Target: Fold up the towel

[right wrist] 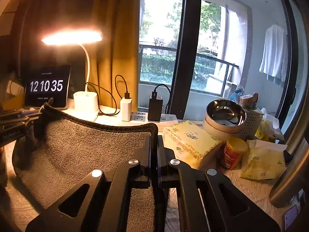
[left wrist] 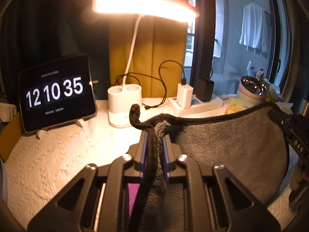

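A grey towel with a black hem (left wrist: pixel 227 147) hangs stretched between my two grippers above the white textured tabletop. My left gripper (left wrist: pixel 154 135) is shut on the towel's left corner; a black loop tag sticks up past the fingertips. My right gripper shows at the right edge of the left wrist view (left wrist: pixel 283 121), holding the other corner. In the right wrist view the right gripper (right wrist: pixel 154 138) is shut on the towel's right corner, the towel (right wrist: pixel 87 150) sags to the left, and the left gripper (right wrist: pixel 36 116) grips its far corner.
A tablet clock (left wrist: pixel 56 94) stands back left, a lit desk lamp (left wrist: pixel 124 106) and a power strip with chargers (left wrist: pixel 193 102) behind the towel. Stacked bowls (right wrist: pixel 226 118), a tissue pack (right wrist: pixel 191 143), a red-yellow jar (right wrist: pixel 233 152) and yellow packets (right wrist: pixel 264 164) crowd the right side.
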### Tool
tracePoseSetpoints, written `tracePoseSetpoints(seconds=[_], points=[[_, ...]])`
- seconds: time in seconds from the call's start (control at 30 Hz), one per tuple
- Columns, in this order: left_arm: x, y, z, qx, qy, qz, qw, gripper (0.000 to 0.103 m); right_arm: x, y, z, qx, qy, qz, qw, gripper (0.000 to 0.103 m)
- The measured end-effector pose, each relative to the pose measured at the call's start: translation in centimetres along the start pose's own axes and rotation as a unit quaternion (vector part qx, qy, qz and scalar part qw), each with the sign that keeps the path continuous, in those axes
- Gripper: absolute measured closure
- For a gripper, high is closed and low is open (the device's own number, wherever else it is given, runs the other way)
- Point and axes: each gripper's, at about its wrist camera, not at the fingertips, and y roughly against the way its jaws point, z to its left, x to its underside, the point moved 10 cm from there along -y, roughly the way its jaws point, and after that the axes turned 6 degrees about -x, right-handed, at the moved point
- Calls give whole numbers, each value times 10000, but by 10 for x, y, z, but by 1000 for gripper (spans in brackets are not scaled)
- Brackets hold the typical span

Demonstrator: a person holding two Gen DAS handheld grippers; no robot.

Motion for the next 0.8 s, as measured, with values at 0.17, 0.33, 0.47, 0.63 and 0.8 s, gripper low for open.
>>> tracePoseSetpoints(seconds=[0.17, 0.33, 0.47, 0.63, 0.8], points=[[8, -20, -4, 124, 59, 335, 9993, 88, 4, -18, -4, 23, -103, 148, 9998, 98], [19, -36, -4, 145, 109, 647, 9977, 88, 12, -34, -6, 18, -211, 337, 9992, 98], [25, -47, -7, 140, 62, 836, 9964, 88, 24, -48, -4, -73, -233, 665, 9975, 98], [32, -59, -10, 186, 44, 1085, 9939, 88, 40, -65, -3, -156, -204, 1111, 9935, 98], [38, -67, -5, 184, 127, 1259, 9918, 86, 50, -78, -4, -163, -230, 1479, 9886, 98]])
